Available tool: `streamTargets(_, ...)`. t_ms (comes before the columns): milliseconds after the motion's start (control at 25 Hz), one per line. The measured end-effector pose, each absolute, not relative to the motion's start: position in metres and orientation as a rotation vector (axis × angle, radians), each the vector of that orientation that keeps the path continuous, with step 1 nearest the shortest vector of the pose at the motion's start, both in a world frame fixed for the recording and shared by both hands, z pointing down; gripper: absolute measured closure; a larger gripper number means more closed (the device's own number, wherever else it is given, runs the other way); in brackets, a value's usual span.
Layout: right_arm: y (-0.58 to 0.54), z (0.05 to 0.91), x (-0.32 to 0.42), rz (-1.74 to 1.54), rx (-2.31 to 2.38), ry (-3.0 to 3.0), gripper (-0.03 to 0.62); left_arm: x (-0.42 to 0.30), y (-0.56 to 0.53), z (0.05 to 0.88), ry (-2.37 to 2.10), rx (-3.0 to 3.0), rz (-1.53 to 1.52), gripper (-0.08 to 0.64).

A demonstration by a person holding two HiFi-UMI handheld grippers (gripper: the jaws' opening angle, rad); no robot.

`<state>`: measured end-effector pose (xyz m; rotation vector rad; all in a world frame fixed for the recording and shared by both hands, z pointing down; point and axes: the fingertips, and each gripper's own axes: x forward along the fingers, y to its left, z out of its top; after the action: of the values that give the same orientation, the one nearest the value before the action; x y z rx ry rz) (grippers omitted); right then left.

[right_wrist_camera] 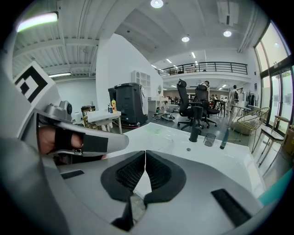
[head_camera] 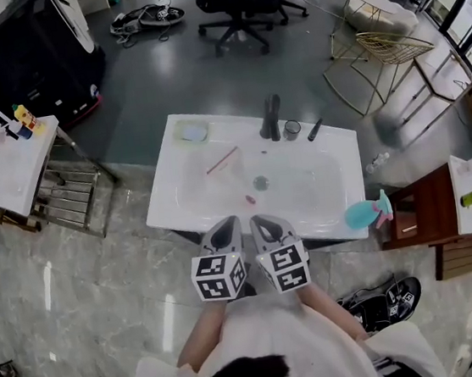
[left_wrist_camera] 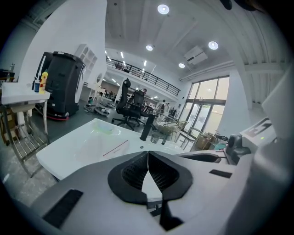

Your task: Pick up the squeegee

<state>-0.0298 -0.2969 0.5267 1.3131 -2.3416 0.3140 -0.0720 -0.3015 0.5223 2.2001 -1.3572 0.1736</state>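
Head view: squeegee point(head_camera: 222, 160) lies in the sink point(head_camera: 340, 200), beyond left gripper point(head_camera: 229, 223) and right gripper point(head_camera: 260, 220), fingers clenched empty.

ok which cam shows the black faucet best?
Right gripper view: the black faucet stands side-on, whole and unblocked. In the left gripper view the faucet is also side-on but smaller and tilted. In the head view the faucet is seen from above, foreshortened.

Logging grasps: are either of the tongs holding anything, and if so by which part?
Nothing is held. The left tongs and the right tongs are both shut and empty.
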Motion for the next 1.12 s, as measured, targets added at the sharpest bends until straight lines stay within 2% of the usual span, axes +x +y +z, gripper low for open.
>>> streamTargets(1120,-0.372,0.551,-0.053,0.303,1.337,-2.233,0.563,-0.111,-0.363,0.54,-1.363,2.159,0.181,0.534)
